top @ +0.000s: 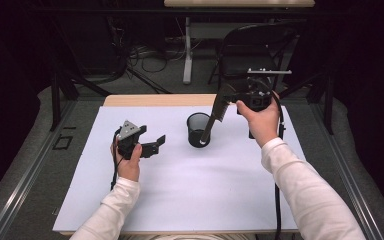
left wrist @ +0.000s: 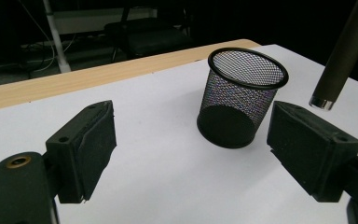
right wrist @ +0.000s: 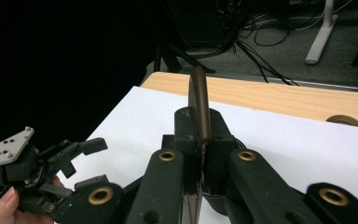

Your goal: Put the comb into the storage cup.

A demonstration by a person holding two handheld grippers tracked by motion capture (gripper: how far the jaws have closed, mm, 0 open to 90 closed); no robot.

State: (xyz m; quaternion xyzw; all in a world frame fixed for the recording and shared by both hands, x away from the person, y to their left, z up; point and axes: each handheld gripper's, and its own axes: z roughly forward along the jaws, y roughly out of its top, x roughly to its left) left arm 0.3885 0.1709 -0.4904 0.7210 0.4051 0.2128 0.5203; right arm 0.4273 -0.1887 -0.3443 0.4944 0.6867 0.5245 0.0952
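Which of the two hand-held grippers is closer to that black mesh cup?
The left. The left hand-held gripper rests open on the table beside the black mesh cup. The right hand-held gripper is raised above and beyond it, clamping a dark rod that slants down to the cup.

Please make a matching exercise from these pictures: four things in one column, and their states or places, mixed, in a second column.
Things:
1. black wire-mesh cup
2. dark cylindrical rod with a silver tip
3. left gripper
4. right gripper

States or places:
A. open, with nothing between its jaws
B. held tilted, its tip over the mesh cup
C. shut on the rod
D. standing upright on the white sheet

Pairs: 1-D, 2-B, 3-A, 4-C
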